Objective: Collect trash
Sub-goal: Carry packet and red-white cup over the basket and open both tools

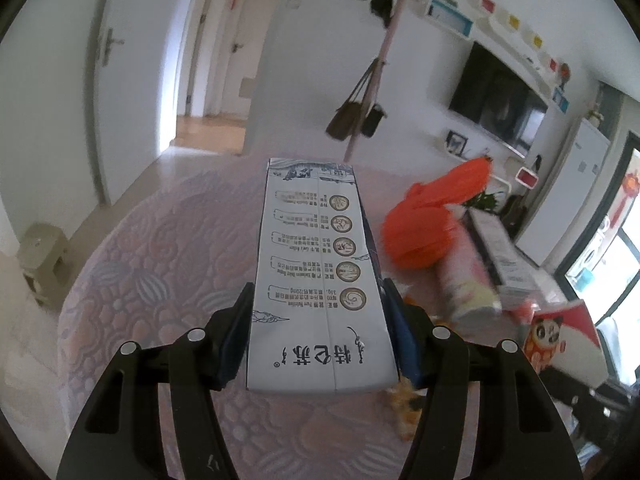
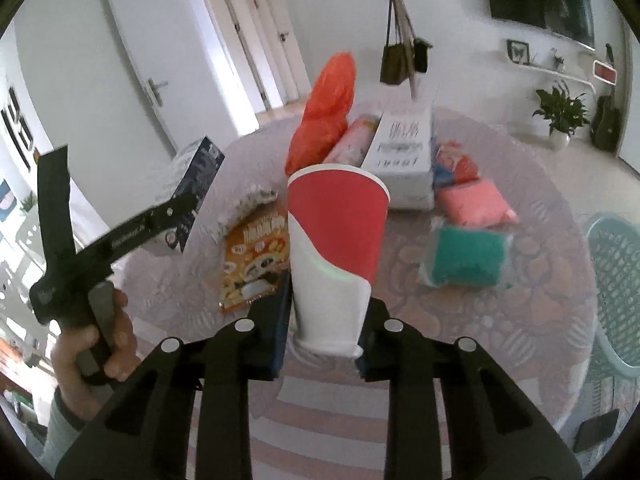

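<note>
A tall white milk carton (image 1: pixel 320 280) with blue print is gripped by its sides in my left gripper (image 1: pixel 318 288), lifted over the round table (image 1: pixel 160 248). My right gripper (image 2: pixel 330 292) is shut on the lower part of a red and white paper cup (image 2: pixel 336 232), whose rim tilts away from me. In the right wrist view a hand holds the left gripper (image 2: pixel 188 200) with the carton (image 2: pixel 196 164) at the left. An orange snack wrapper (image 2: pixel 256 256) lies flat on the table beside the cup. An orange plastic bag (image 2: pixel 324 112) stands behind it.
On the patterned tablecloth (image 2: pixel 440 320) lie a pink tube (image 2: pixel 352 140), a white box (image 2: pixel 404 152), a pink pack (image 2: pixel 472 200) and a teal pack (image 2: pixel 464 256). A teal lattice chair (image 2: pixel 616 280) stands at the right. A coat stand with bags (image 1: pixel 372 100) is behind the table.
</note>
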A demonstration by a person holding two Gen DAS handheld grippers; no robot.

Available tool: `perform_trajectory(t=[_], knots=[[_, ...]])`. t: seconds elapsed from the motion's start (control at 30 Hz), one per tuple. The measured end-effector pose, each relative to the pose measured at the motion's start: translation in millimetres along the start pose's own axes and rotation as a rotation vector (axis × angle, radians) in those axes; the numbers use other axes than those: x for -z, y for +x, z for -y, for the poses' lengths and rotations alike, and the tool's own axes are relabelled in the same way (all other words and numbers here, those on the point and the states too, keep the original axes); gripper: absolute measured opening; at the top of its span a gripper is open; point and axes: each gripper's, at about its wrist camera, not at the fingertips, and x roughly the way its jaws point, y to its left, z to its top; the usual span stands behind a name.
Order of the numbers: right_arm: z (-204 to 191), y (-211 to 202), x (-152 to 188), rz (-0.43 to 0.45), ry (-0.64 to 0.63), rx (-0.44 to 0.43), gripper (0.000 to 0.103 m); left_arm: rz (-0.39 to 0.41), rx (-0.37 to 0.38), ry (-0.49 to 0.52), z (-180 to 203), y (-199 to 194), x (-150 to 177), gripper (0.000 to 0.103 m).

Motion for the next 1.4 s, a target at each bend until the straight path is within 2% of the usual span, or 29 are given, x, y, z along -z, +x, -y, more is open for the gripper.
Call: perform_trajectory(t=[0.27, 0.43, 0.7, 1.03, 1.23, 1.4], knots=[[30, -49, -15, 0.124, 0.036, 0.093, 0.023, 0.077, 0.123, 0.084, 63, -29, -13, 0.059], [73, -80, -15, 0.178, 0.093, 0.185, 0.023, 0.053, 0.247, 0.118, 120, -27, -11, 0.059], [152, -118, -8, 0.217, 0.21, 0.338, 0.023, 0.015, 0.346, 0.22, 212, -9, 6, 0.059], [265, -132, 26, 0.148, 0.418, 0.458, 0.023, -0.104, 0.44, 0.338, 308, 38, 35, 0.059], [313, -119, 48, 0.086, 0.522, 0.493, 0.024, -0.2, 0.47, 0.388, 349, 76, 56, 0.059], [344, -96, 67, 0.015, 0.59, 0.507, 0.025, -0.327, 0.507, 0.407, 376, 112, 76, 0.059]])
